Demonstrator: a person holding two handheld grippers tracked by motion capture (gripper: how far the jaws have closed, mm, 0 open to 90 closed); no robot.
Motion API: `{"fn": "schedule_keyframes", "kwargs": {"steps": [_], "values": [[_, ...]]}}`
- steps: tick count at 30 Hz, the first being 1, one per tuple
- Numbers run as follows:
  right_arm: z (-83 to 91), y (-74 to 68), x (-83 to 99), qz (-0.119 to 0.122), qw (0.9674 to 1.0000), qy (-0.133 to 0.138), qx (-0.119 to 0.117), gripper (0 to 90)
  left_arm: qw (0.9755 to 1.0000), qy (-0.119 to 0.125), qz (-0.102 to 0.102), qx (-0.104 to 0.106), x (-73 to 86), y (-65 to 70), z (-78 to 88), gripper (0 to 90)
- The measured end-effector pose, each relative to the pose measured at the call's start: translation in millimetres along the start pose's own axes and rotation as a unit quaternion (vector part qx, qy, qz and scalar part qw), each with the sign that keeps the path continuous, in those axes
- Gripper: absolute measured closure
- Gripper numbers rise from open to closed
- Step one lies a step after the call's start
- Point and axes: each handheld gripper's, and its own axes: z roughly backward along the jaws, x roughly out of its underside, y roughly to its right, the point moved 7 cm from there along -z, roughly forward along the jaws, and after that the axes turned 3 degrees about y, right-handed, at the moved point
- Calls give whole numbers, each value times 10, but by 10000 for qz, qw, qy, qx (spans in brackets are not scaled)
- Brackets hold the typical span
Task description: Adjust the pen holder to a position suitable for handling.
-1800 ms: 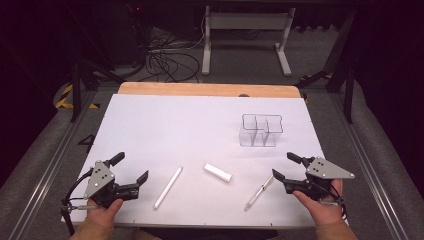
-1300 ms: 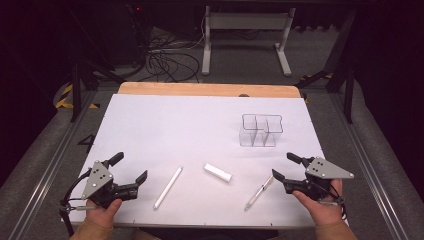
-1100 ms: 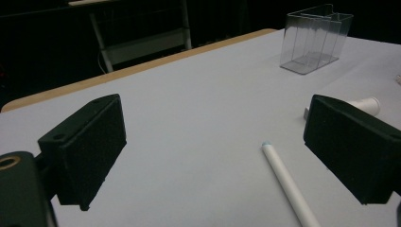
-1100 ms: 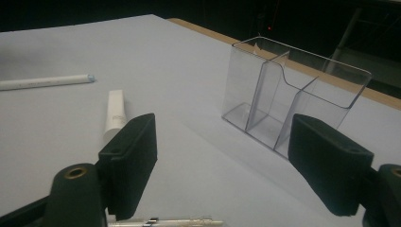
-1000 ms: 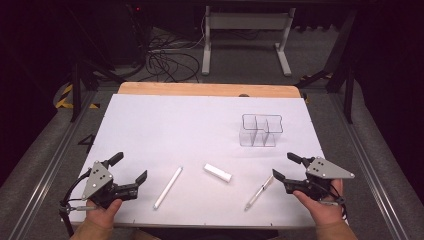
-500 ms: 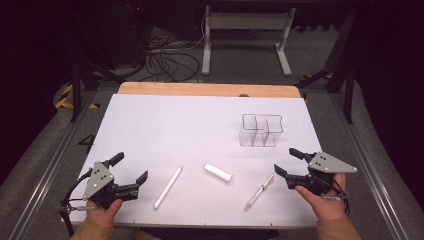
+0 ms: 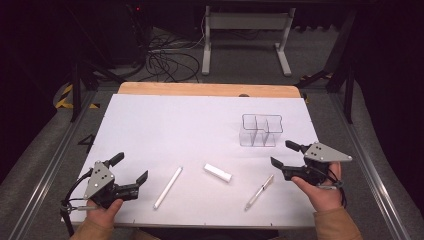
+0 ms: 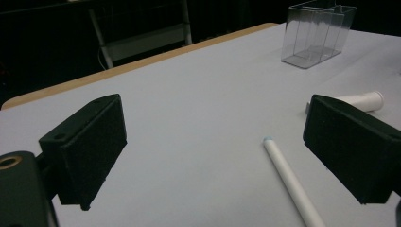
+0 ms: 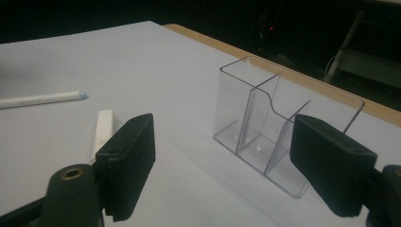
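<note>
Pens lay flat ahead of our spread fingers — one (image 7: 259, 191) just left of the right gripper (image 7: 286, 158), another (image 7: 167, 187) beside the left gripper (image 7: 131, 168). We judged a low, square approach best — fingers straddling the barrel mid-length before carrying it to the holder (image 7: 261, 131).

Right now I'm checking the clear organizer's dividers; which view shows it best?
The right gripper view: the clear organizer sits close, dividers and empty compartments plain. The high view shows it small from above; the left gripper view shows it far off.
</note>
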Motion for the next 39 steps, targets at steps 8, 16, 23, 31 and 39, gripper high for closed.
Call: {"fn": "schedule_keyframes", "kwargs": {"steps": [8, 16, 23, 31, 39], "values": [[3, 9, -19, 177, 9998, -118, -13, 262, 10000, -13, -7, 3, 4, 4, -5, 78], [-17, 43, -92, 495, 9979, -392, -108, 312, 10000, -18, -23, 5, 3, 6, -6, 78], [-51, 89, -145, 613, 9960, -615, -191, 339, 10000, -20, -24, 2, 2, 6, -7, 78], [-118, 164, -221, 725, 9944, -742, -190, 349, 10000, -19, -19, -7, 1, 6, -6, 80], [-192, 235, -286, 723, 9942, -777, -171, 345, 10000, -11, -19, 10, -3, 15, -7, 80]]}}
